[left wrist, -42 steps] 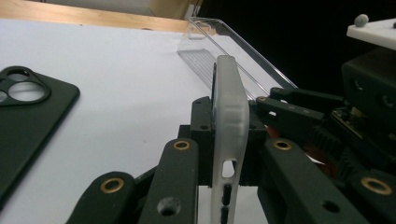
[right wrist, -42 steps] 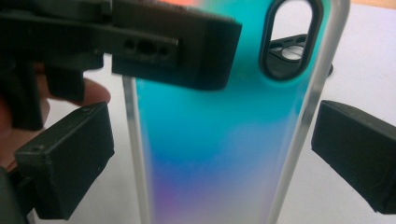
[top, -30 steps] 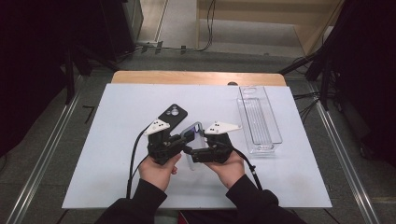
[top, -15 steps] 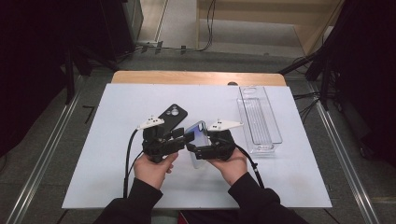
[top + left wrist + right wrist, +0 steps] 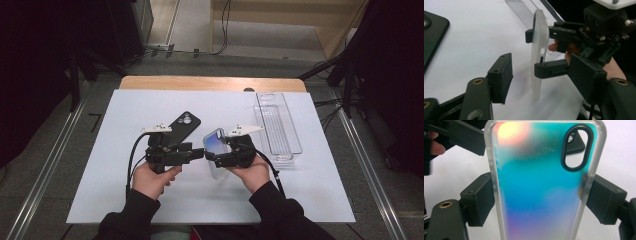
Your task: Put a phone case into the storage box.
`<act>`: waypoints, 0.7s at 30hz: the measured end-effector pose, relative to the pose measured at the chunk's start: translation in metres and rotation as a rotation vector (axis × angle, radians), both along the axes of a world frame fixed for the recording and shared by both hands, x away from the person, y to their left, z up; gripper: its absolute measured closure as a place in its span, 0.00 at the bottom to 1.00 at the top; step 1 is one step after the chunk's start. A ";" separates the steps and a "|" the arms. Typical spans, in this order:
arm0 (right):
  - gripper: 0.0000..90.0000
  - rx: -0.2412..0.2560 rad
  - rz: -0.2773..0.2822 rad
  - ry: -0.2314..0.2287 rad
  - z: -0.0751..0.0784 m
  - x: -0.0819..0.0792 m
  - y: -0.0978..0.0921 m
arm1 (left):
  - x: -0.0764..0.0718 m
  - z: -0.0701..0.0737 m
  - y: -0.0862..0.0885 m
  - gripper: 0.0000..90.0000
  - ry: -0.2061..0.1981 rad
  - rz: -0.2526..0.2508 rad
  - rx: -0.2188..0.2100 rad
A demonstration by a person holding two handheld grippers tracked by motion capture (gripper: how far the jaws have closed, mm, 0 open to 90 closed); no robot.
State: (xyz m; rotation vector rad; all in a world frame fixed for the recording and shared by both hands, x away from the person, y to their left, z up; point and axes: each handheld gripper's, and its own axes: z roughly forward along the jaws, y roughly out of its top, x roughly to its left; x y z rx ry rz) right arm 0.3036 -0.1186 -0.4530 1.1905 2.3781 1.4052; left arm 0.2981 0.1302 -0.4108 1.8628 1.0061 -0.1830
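Note:
A translucent phone case (image 5: 216, 146) with an iridescent blue back is held off the white table. My right gripper (image 5: 212, 159) is shut on it, one jaw on each long edge (image 5: 541, 200). In the right gripper view the case (image 5: 536, 182) stands close up, its oval camera cutout at top right. My left gripper (image 5: 200, 153) points at it from the left, open. In the left gripper view the case (image 5: 539, 27) stands edge-on between the wide-apart jaws of my left gripper (image 5: 541, 75), touching neither, with the right gripper (image 5: 537, 51) clamping it. A black phone (image 5: 184, 123) lies flat behind.
A clear plastic tray (image 5: 277, 125) lies at the right of the white mat (image 5: 125, 200), lengthwise front to back. The black phone (image 5: 431, 37) lies just left of my left gripper's path. A wooden strip (image 5: 210, 83) borders the table's far edge.
My left hand and gripper have drawn a little to the left, away from the case. The case stays in the right gripper and has shifted slightly right and toward the person.

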 end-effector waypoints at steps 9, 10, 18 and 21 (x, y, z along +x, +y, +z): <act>0.17 -0.014 0.031 0.012 0.000 0.001 0.000 | 0.003 -0.010 0.010 0.34 0.029 -0.169 0.068; 0.17 -0.014 0.035 0.010 0.001 0.001 0.000 | 0.003 -0.011 0.010 0.34 0.027 -0.178 0.078; 0.17 -0.029 0.043 0.016 0.000 0.003 -0.002 | 0.001 -0.019 0.021 0.34 0.041 -0.206 0.132; 0.17 -0.019 0.050 0.021 0.000 0.003 -0.002 | -0.002 -0.023 0.025 0.34 0.039 -0.226 0.149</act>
